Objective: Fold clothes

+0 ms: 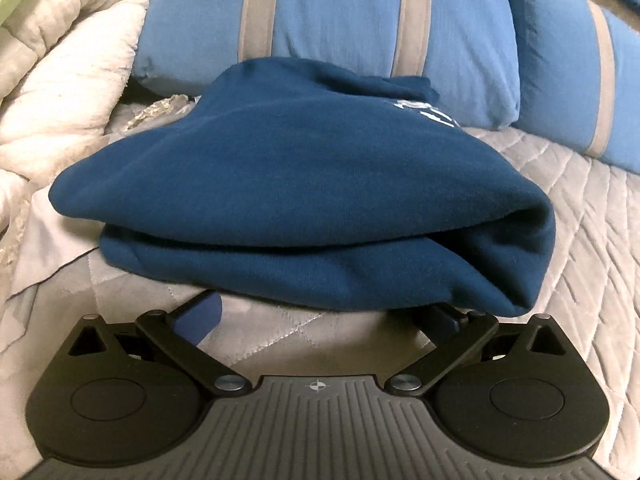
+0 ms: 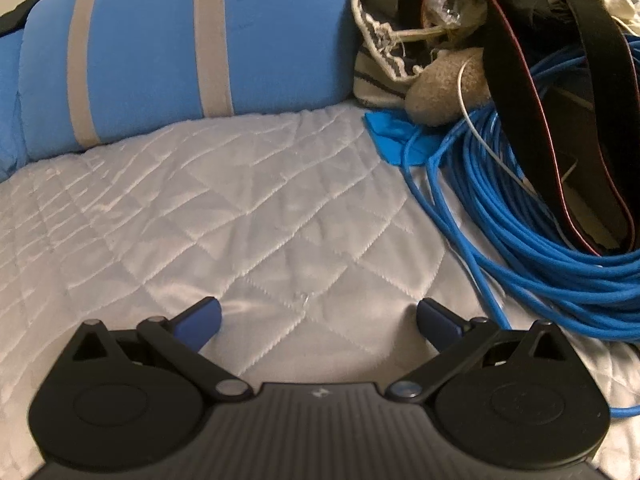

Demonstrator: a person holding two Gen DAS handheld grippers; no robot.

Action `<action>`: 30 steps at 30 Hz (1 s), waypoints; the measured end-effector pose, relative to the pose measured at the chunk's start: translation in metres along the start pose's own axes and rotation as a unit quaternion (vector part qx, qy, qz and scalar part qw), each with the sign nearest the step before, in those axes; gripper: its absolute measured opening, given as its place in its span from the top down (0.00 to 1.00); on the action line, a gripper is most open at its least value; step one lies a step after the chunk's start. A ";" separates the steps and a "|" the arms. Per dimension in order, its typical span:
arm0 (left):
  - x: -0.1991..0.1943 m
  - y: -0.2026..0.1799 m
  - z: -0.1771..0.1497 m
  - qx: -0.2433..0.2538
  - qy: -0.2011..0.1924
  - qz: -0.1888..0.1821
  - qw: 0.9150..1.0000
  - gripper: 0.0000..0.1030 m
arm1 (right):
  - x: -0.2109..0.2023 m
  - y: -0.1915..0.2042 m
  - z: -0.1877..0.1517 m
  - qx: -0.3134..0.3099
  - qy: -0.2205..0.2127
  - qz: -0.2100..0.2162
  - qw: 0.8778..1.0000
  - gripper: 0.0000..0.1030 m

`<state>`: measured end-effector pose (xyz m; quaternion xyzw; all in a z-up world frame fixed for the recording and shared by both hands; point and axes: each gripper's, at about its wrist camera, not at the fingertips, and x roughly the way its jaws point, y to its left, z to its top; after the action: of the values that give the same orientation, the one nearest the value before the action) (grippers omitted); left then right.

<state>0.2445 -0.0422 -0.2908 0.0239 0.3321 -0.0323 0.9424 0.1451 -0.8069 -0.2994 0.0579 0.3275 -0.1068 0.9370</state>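
Note:
A navy blue sweatshirt lies folded in a thick bundle on the grey quilted bed cover, with white lettering showing at its far right. My left gripper is open just in front of the bundle's near edge; its right finger is partly hidden under the cloth and its left finger is bare. Nothing is held. In the right wrist view, my right gripper hangs open over the bare quilted cover, away from any garment.
Blue pillows with grey stripes line the back. A cream comforter is heaped at the left. To the right lie a coil of blue cable, black straps and a striped basket of clutter.

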 end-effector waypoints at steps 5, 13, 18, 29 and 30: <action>0.000 -0.002 -0.002 0.001 -0.011 0.003 1.000 0.00 | -0.001 -0.001 -0.004 0.004 -0.018 -0.001 1.000 0.01; 0.001 -0.002 -0.003 0.002 -0.012 0.005 1.000 0.00 | -0.003 0.000 -0.005 0.006 -0.023 0.000 1.000 0.01; 0.000 -0.001 -0.004 0.002 -0.013 0.006 1.000 0.00 | -0.003 0.000 -0.005 0.007 -0.023 0.000 1.000 0.01; 0.000 0.000 -0.005 0.002 -0.013 0.006 1.000 0.00 | -0.004 0.000 -0.005 0.007 -0.023 -0.001 1.000 0.01; 0.000 0.000 -0.005 0.002 -0.013 0.006 1.000 0.00 | -0.003 0.000 -0.005 0.007 -0.023 -0.001 1.000 0.01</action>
<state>0.2413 -0.0421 -0.2942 0.0271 0.3194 -0.0274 0.9468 0.1396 -0.8051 -0.3011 0.0617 0.3048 -0.1112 0.9439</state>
